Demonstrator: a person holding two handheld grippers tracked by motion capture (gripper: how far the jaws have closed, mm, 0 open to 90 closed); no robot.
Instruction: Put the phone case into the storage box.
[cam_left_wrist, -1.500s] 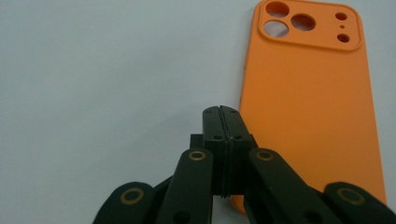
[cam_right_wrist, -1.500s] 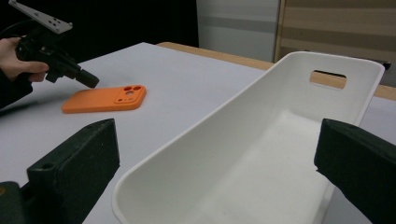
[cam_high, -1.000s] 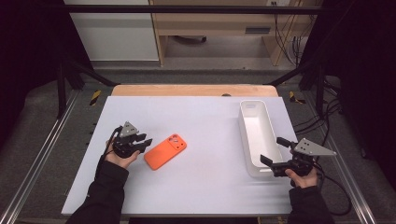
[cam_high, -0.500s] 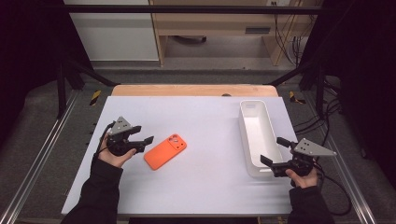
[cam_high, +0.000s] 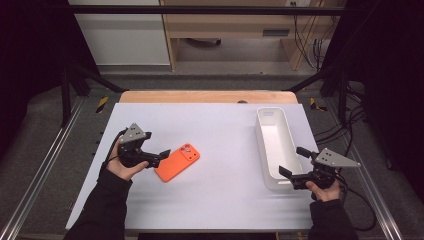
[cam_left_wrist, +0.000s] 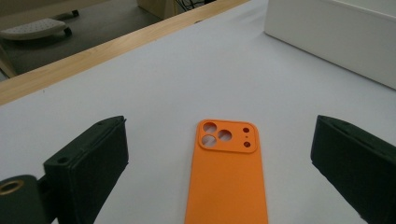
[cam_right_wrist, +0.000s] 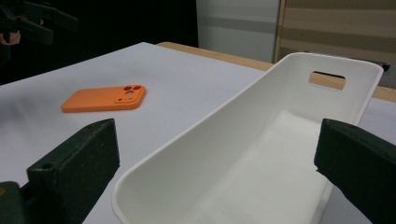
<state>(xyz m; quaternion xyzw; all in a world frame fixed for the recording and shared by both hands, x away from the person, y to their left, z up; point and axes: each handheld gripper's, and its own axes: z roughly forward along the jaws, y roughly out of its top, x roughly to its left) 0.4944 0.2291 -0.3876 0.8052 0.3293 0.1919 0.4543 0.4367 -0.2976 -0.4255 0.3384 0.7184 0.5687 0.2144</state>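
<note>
An orange phone case lies flat on the white table, camera cutout facing up. My left gripper hovers just left of it, and its jaws have just been opening. In the left gripper view the case lies on the table between the wide-apart jaws of that gripper, touched by neither. My right gripper stands open at the near end of a long white bin. In the right gripper view that gripper straddles the bin's near rim, the case lies farther off, and the left gripper is at top left.
The white bin runs front to back along the table's right side and is hollow inside. A wooden strip borders the table's far edge. Black frame posts and cables stand around the table.
The left gripper's jaws have opened wide, and it has risen and drawn back a little to the left of the case. The case and the right gripper have not moved.
</note>
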